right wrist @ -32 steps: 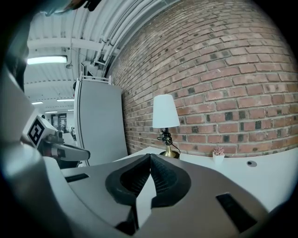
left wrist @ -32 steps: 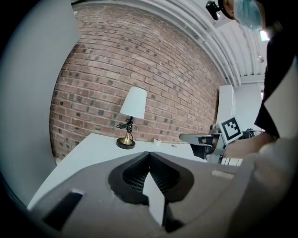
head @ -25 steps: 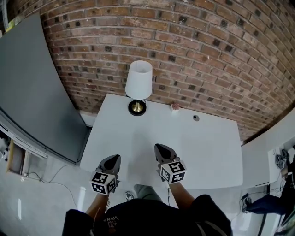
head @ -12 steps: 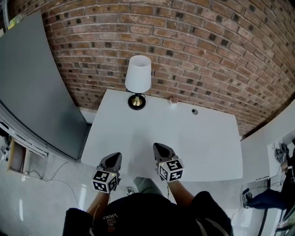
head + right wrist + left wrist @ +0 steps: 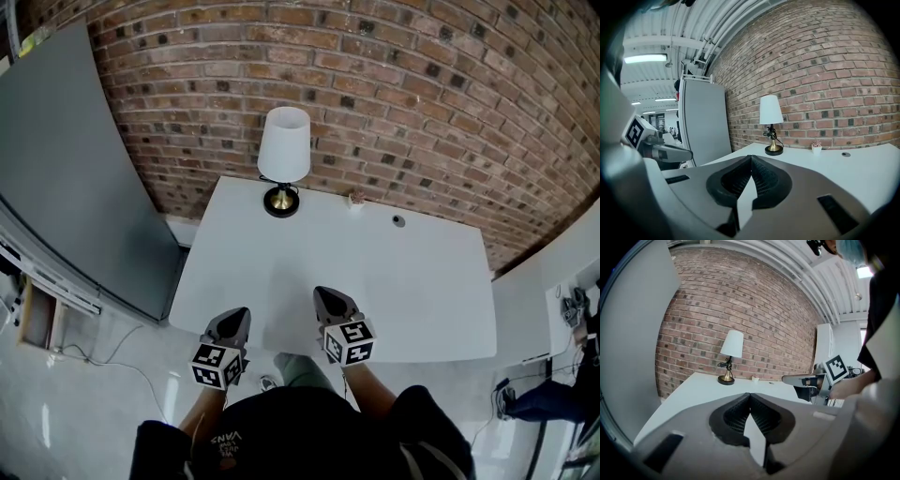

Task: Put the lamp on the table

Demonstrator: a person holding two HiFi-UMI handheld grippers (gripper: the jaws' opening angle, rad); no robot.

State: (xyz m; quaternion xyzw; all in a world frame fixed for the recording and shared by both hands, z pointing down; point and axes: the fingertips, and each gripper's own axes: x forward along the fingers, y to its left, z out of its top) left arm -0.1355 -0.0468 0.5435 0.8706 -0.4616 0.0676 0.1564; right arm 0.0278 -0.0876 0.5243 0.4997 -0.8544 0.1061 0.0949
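The lamp [image 5: 283, 161] stood upright at the far edge of the bench [image 5: 403, 291], so the task seemed done. The left claw [image 5: 232, 322] and right claw [image 5: 328, 300] were both fully closed, empty, well apart from it.

Lamp upright on the white table [image 5: 412, 291], both grippers at the table's near edge

The lamp [image 5: 283, 159], white shade over a brass base, stands at the table's far left corner; a tiny pot [image 5: 355, 199] and a round grommet [image 5: 398, 221] sit along the table's far edge; the left gripper [image 5: 236, 317] and right gripper [image 5: 324, 298] point in over the table's near edge, jaws together, nothing held; a brick wall [image 5: 431, 103] rises behind the table; a grey panel [image 5: 56, 178] stands left of the table.
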